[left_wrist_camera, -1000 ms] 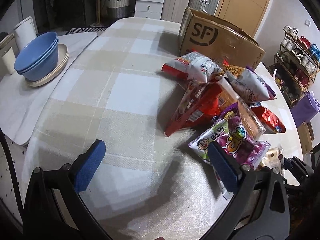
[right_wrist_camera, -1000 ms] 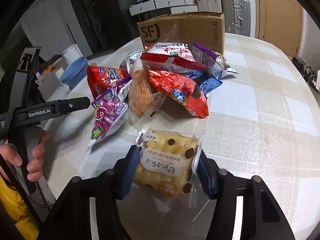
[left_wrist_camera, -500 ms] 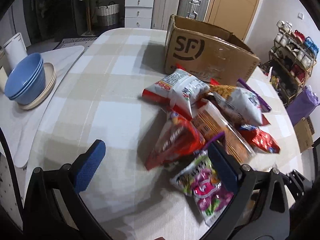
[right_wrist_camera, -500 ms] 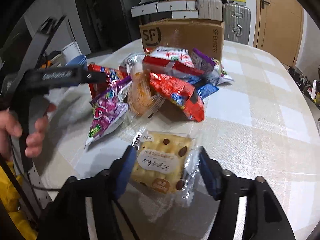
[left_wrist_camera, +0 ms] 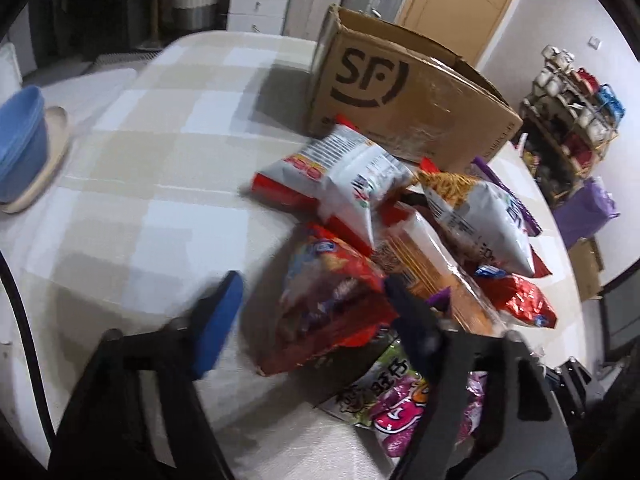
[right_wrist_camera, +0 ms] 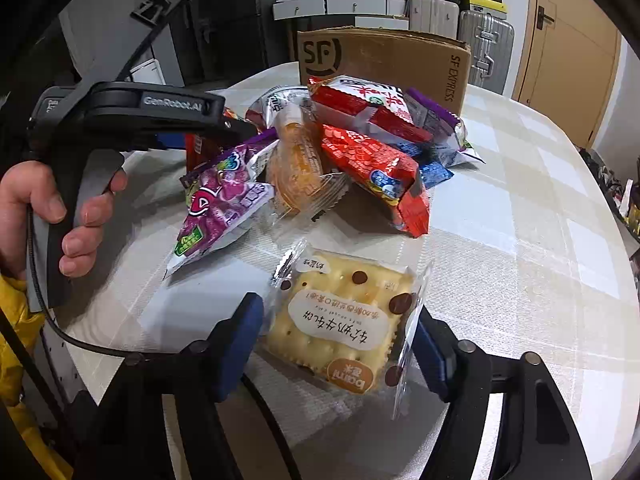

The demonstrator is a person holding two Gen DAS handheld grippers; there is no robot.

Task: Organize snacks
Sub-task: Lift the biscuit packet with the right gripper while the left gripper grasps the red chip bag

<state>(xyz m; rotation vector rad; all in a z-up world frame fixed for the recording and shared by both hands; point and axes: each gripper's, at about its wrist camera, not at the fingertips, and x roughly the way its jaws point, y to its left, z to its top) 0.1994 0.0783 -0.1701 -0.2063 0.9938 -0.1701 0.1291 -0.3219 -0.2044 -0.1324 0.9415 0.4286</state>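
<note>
A pile of snack bags lies on the checked table in front of an open SF cardboard box [left_wrist_camera: 404, 96], also in the right wrist view [right_wrist_camera: 384, 60]. My left gripper [left_wrist_camera: 316, 312] is open, its blue pads either side of a red snack bag [left_wrist_camera: 324, 300] at the pile's near edge; whether they touch it is unclear. A purple candy bag [left_wrist_camera: 400, 400] lies below it. My right gripper [right_wrist_camera: 336, 344] is shut on a clear-wrapped cracker cake [right_wrist_camera: 340, 320], just above the table. The left gripper body [right_wrist_camera: 120, 112] shows over the purple bag [right_wrist_camera: 224, 196].
Blue bowls [left_wrist_camera: 20, 136] on a cream plate stand at the table's left edge. White-and-red chip bags [left_wrist_camera: 348, 176] and an orange-wrapped cake [right_wrist_camera: 296, 168] sit in the pile. A shelf of cups [left_wrist_camera: 572, 100] stands beyond the table's right side.
My left gripper has moved forward and right into the pile, and its jaws have narrowed around the red bag. The right gripper still holds the cracker cake, about in place.
</note>
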